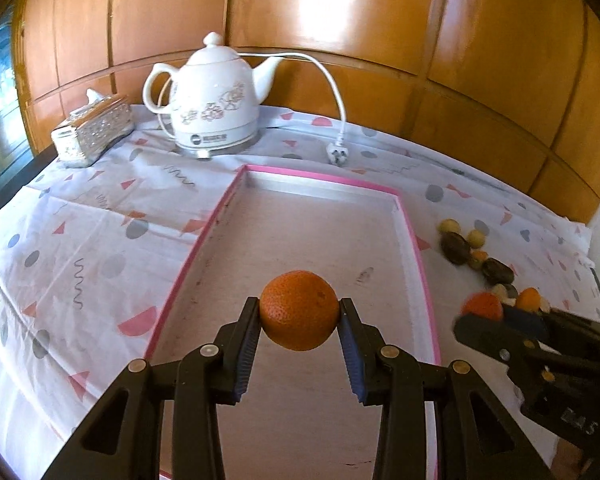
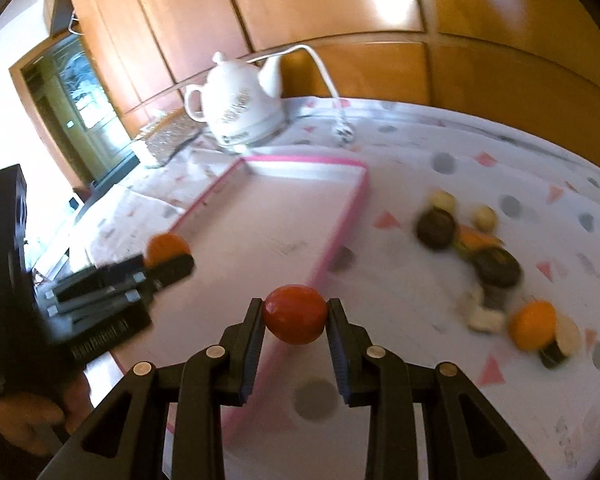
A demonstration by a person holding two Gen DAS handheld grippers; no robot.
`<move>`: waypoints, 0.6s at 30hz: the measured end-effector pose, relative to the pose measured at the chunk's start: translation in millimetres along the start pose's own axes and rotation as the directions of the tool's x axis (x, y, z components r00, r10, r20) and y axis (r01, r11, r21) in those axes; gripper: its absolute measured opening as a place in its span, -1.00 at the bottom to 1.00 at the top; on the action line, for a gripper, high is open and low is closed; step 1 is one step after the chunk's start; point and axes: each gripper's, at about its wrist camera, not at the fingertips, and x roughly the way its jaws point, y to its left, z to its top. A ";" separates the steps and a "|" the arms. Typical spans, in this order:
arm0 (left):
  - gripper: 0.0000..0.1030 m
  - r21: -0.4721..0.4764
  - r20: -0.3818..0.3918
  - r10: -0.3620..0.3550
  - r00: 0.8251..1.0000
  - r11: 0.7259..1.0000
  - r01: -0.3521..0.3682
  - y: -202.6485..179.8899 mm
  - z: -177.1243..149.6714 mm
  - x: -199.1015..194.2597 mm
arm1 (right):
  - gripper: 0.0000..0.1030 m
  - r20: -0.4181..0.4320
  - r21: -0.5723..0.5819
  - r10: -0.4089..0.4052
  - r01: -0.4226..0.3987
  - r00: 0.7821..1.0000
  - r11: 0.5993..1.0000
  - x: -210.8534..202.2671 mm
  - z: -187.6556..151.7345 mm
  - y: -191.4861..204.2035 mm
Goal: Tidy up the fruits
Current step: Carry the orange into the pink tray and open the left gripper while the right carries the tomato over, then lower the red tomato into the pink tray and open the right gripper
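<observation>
My left gripper (image 1: pixel 299 312) is shut on an orange mandarin (image 1: pixel 299 309), held in the air over the pink-rimmed tray (image 1: pixel 410 232). My right gripper (image 2: pixel 295 316) is shut on a smooth red fruit (image 2: pixel 295 314), above the tray's right rim (image 2: pixel 342 232). The left wrist view shows the right gripper (image 1: pixel 488 316) at the right edge with its fruit (image 1: pixel 483 305). In the right wrist view the left gripper (image 2: pixel 168 258) carries the mandarin (image 2: pixel 167 248) at the left. A loose pile of fruits (image 2: pixel 480 256) lies on the cloth right of the tray: dark round ones, pale small ones and an orange one (image 2: pixel 532 330).
A white floral electric kettle (image 1: pixel 216 100) with its cord and plug (image 1: pixel 338 156) stands behind the tray. A patterned tissue box (image 1: pixel 92 130) sits at the back left. Wooden panelling (image 1: pixel 340 20) backs the cloth-covered table (image 1: pixel 80 248). A person's hand (image 2: pixel 24 412) holds the left tool.
</observation>
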 end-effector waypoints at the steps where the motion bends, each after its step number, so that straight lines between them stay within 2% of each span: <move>1: -0.24 -0.007 0.001 0.005 1.000 1.000 -0.005 1.5 0.1 -0.3 | -0.40 0.000 -0.008 0.000 0.000 1.000 1.000 4.0 4.5 4.6; 7: -0.21 -0.047 0.008 0.030 1.000 0.998 -0.029 15.1 1.2 -3.2 | -0.39 0.002 -0.046 -0.021 0.021 1.000 0.999 23.6 22.1 25.4; 11: 0.12 -0.068 0.043 0.054 0.998 0.996 -0.051 22.0 2.8 -12.1 | -0.28 0.005 -0.038 -0.032 0.033 0.999 0.999 30.1 24.2 29.4; 14: 0.16 -0.080 0.066 0.063 0.996 0.995 -0.057 25.0 5.0 -18.7 | -0.15 0.017 -0.036 -0.046 0.046 0.999 0.998 26.9 22.0 30.1; 18: 0.30 -0.078 0.078 0.046 0.996 0.996 -0.040 21.7 5.6 -24.2 | -0.14 0.037 0.001 -0.062 0.062 0.997 0.998 16.6 17.5 21.3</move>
